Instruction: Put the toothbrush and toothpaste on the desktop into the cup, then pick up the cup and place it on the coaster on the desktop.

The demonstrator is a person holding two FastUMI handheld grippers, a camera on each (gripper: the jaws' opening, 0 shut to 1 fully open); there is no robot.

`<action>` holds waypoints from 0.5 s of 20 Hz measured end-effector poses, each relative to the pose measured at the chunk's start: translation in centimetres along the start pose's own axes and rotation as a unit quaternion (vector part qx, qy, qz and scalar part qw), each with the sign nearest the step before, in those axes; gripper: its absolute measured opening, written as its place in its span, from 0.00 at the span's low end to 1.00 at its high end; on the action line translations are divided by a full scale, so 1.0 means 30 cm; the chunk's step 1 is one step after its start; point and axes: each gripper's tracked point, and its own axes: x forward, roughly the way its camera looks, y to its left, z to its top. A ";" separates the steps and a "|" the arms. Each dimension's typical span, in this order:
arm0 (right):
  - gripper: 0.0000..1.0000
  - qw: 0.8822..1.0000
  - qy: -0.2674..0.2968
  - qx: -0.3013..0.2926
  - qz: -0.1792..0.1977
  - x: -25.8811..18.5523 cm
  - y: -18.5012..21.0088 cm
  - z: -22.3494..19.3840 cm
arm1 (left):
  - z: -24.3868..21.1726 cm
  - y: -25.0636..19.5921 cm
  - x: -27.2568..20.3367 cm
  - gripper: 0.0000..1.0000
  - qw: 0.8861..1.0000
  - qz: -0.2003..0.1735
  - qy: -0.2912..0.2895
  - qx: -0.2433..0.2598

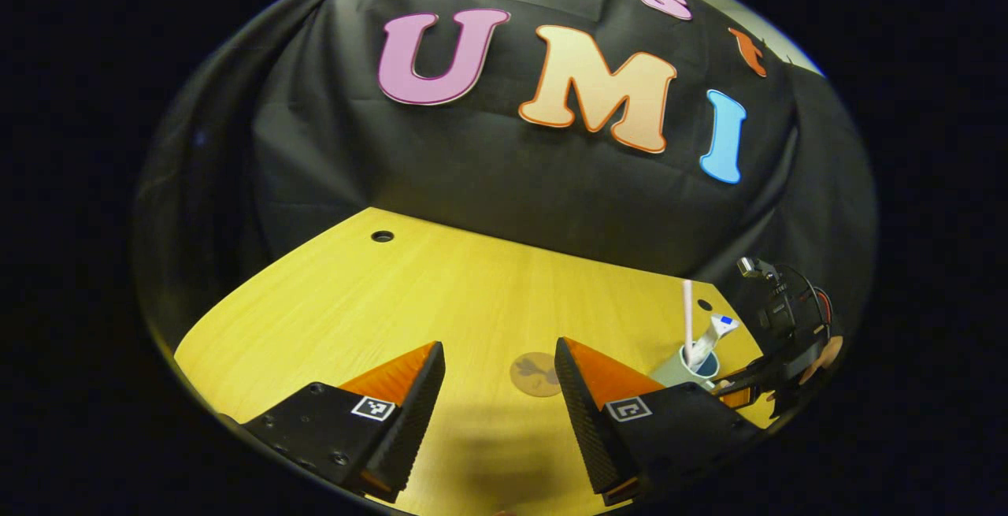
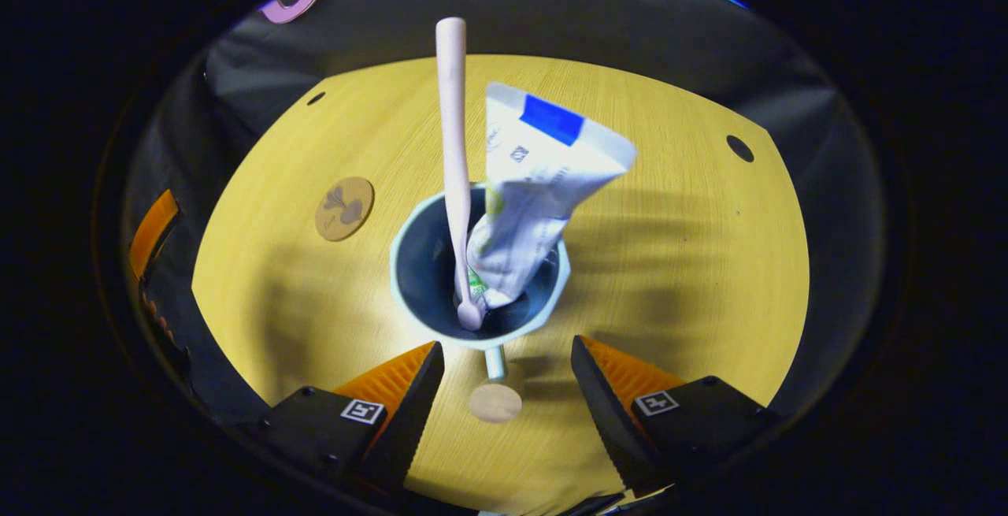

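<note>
A pale cup (image 2: pixel 409 299) with a dark inside stands on the yellow desktop (image 2: pixel 693 264), just beyond my right gripper (image 2: pixel 504 390), which is open and apart from it. In the cup stand a pink toothbrush (image 2: pixel 453 146), head down, and a white toothpaste tube (image 2: pixel 535 185) leaning right. The round brown coaster (image 2: pixel 345 209) lies left of the cup. In the left gripper view, my left gripper (image 1: pixel 500 374) hangs open over the desktop (image 1: pixel 354 303), the coaster (image 1: pixel 529 374) just ahead of it. The cup (image 1: pixel 669 374), toothbrush (image 1: pixel 687 311) and toothpaste (image 1: pixel 718 331) are at the right, with the right gripper (image 1: pixel 732 390) beside them.
A small round tan disc (image 2: pixel 494 403) lies on the desktop between my right gripper's fingers, below a pale stub (image 2: pixel 494 360) at the cup's near side. Cable holes (image 2: pixel 740 148) (image 1: pixel 382 236) mark the desktop's back corners. The black cloth wall (image 1: pixel 512 177) closes the far side.
</note>
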 end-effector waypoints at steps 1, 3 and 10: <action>0.99 1.000 0.007 -0.004 0.001 0.010 0.010 0.002 | 0.002 0.021 -0.008 0.81 1.000 0.006 0.000 -0.003; 0.94 1.000 0.019 -0.011 0.000 0.030 0.023 -0.001 | -0.002 0.052 -0.020 0.81 1.000 0.015 0.000 -0.007; 0.36 0.998 0.040 -0.036 -0.023 0.059 0.007 -0.019 | -0.006 0.097 -0.039 0.81 1.000 0.022 0.003 -0.005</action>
